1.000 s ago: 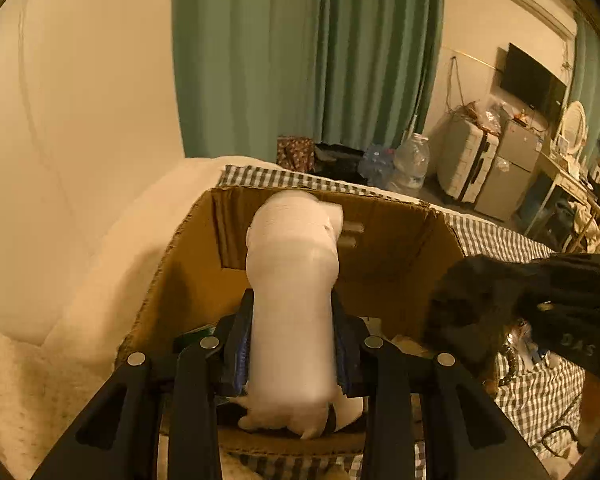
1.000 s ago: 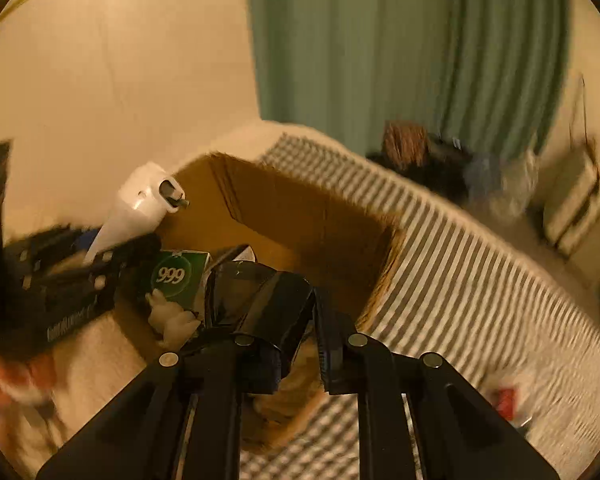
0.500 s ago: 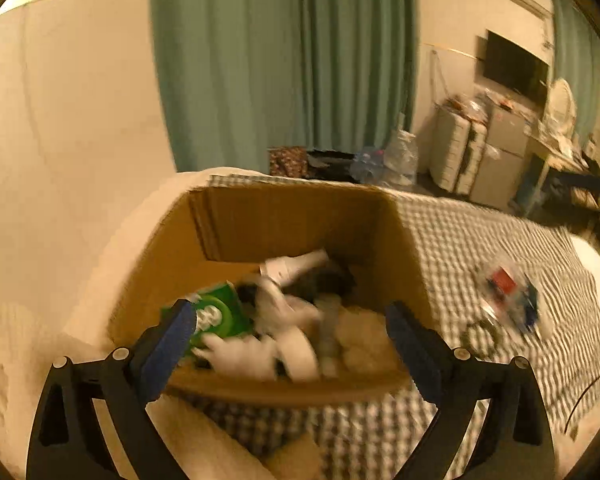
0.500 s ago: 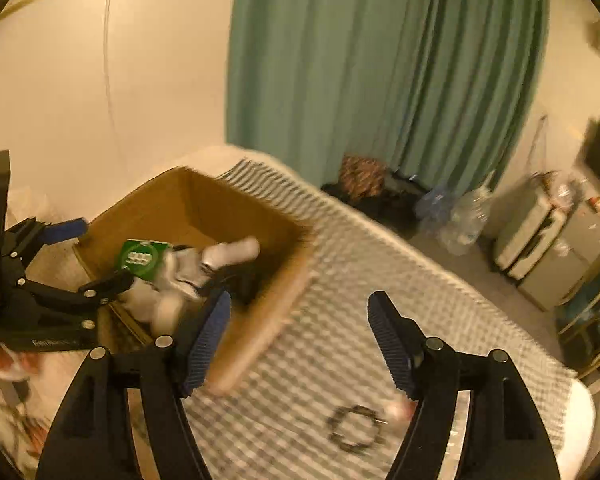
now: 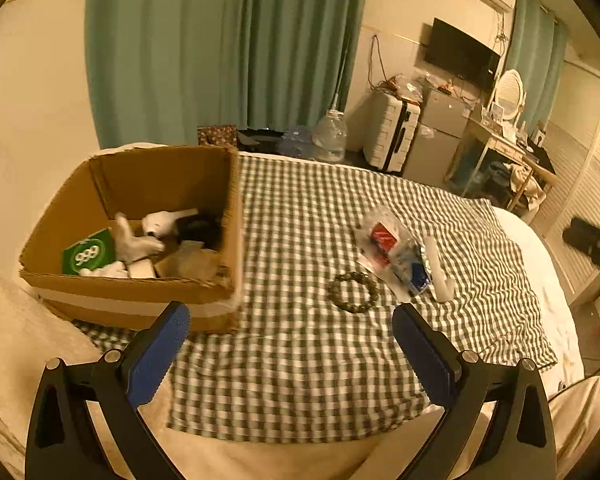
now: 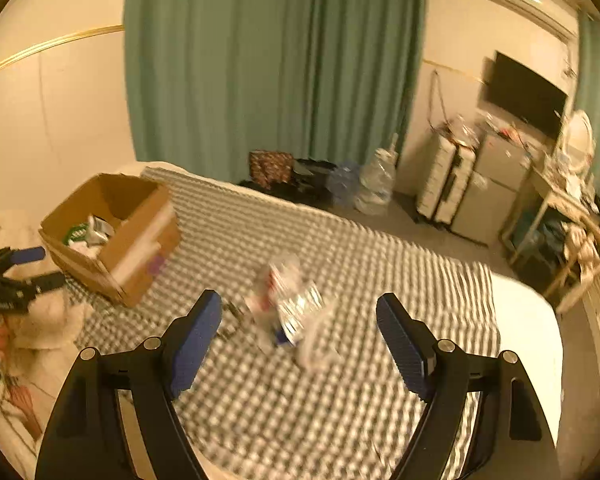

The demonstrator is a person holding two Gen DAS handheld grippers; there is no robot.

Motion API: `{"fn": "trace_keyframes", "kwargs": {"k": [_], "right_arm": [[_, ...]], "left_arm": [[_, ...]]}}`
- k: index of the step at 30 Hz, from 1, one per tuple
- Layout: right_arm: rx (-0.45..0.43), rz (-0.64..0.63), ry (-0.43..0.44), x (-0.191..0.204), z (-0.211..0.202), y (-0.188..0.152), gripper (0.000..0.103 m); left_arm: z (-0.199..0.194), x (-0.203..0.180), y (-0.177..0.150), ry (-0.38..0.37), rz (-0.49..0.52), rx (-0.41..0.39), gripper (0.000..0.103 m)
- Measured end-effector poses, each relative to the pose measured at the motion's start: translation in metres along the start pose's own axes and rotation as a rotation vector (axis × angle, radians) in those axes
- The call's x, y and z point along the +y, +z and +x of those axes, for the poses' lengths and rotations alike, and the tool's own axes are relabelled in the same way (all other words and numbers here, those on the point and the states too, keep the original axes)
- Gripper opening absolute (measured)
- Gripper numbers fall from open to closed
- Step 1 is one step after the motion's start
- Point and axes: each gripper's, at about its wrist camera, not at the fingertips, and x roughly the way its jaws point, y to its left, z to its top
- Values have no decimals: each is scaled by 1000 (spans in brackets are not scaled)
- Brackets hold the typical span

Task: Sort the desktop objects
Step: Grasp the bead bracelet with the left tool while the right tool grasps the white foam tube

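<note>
Both grippers have left the cardboard box (image 5: 132,284), their loads dropped inside. The left gripper (image 5: 290,354) and right gripper (image 6: 298,344) are opening, empty. The blurred plastic bag (image 6: 288,300), seemingly crinkly, could slip from a shallow pinch.

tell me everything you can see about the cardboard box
The cardboard box is plain brown corrugated card, open at the top, with a pale tape band along its near side. It sits upright at the left end of the bed, partly on the checked cloth. Inside lie a green packet marked 999, white items and something dark. Neither gripper touches it.
</note>
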Motion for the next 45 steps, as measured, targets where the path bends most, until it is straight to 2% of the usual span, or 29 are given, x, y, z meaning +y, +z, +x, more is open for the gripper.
{"fn": "trace_keyframes", "kwargs": {"k": [5,10,14,19,21,25,29,32,35,39,40,42,44,45], "right_arm": [[28,97,12,-36,18,-48,80],[77,128,42,-47,65,-80,80],[122,120,57,-50,107,-96,80],[163,144,91,-51,160,-108,80],[181,152,108,-50,179,-109,80],[205,151,114,-53,209,-112,80],[228,202,148,-62,227,-122,80],[225,183,165,-59,233,-126,82],[210,160,170,-54,237,-125,82],[175,107,150,-42,241,-127,80],[172,99,142,-40,241,-128,78],[161,84,132,-37,239,-127,64],[152,75,129,-37,237,-126,43],[153,81,122,-39,237,-126,39]], "left_arm": [[31,-29,-8,10,35,-18,103],[87,-53,-19,-1,72,29,103],[129,-69,-30,-11,135,36,103],[183,-83,-37,-59,168,77,103],[199,-90,-39,-42,170,59,103],[223,-90,-45,-12,82,33,103],[240,-94,-49,-12,91,83,103],[255,-98,-57,-6,111,140,103],[259,-100,-60,9,130,131,103],[265,-98,-55,-1,93,129,103],[265,-99,-56,4,96,127,103],[265,-101,-56,7,102,127,101],[263,-101,-55,2,94,132,97],[261,-99,-55,2,87,132,92]]}}
